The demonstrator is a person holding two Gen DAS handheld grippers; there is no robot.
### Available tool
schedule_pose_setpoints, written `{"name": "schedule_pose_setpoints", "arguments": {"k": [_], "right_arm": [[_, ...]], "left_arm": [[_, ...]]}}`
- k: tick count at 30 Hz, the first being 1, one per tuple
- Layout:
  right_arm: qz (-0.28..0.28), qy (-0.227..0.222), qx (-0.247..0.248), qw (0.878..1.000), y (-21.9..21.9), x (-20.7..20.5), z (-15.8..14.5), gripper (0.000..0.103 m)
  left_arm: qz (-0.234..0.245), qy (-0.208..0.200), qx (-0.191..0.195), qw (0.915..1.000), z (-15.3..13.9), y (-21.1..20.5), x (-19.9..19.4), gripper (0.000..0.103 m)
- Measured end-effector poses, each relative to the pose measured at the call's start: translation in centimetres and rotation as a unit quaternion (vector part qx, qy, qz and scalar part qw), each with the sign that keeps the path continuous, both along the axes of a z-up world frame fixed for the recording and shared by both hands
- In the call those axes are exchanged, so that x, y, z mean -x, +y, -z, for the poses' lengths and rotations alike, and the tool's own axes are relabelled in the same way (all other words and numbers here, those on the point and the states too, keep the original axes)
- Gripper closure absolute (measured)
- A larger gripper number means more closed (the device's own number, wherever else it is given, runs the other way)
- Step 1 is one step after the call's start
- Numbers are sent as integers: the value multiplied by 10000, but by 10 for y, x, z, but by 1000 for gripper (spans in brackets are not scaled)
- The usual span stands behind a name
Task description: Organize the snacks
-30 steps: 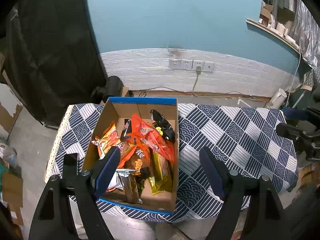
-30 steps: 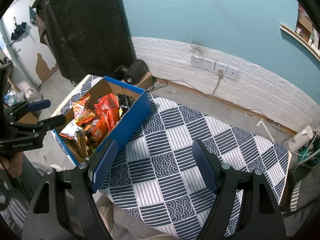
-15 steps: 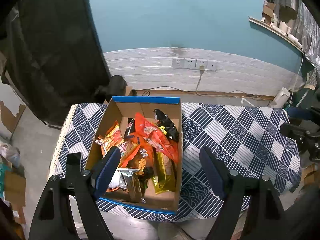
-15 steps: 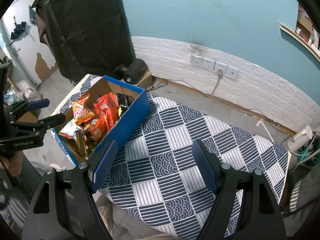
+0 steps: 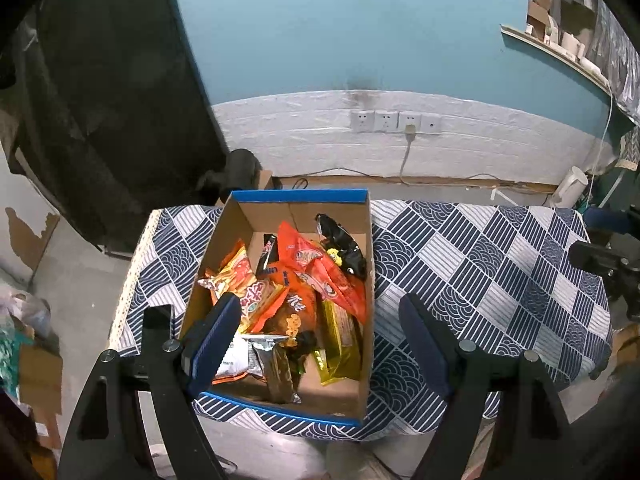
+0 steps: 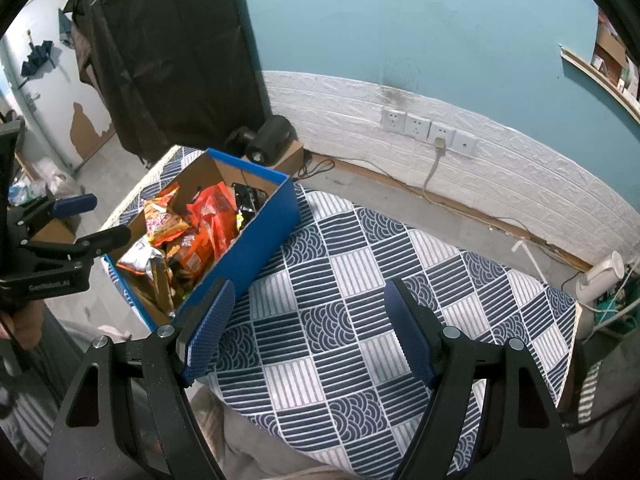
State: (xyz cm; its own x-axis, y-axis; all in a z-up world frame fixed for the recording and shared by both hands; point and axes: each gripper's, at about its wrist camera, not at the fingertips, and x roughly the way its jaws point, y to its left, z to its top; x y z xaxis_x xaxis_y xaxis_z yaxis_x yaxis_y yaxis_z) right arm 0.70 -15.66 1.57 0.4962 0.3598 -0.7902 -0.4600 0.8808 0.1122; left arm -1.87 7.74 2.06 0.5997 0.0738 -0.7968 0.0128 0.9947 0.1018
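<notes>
One box (image 5: 256,216) of jumbled snack packets (image 5: 304,280) sits at frame centre. Both the left gripper (image 5: 320,336) and the right gripper (image 6: 308,328) gape wide, holding nothing.

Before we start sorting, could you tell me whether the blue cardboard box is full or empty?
Partly full: the box is open-topped and holds a loose heap of snack packets, with bare cardboard floor at both ends.

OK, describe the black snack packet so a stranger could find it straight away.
Start at the blue-edged cardboard box on the patterned tablecloth. Look in its far right corner, against the right wall. The black packet there is the only dark one, with yellow print, beside orange bags.
</notes>
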Motion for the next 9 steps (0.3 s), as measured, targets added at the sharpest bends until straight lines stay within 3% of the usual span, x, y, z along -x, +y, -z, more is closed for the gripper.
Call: {"name": "schedule_pose_setpoints", "arguments": {"k": [9], "right_arm": [[-2, 4, 3, 10000, -1, 0, 0, 26]], "left_arm": [[16, 49, 62, 10000, 1, 0, -2, 21]]}}
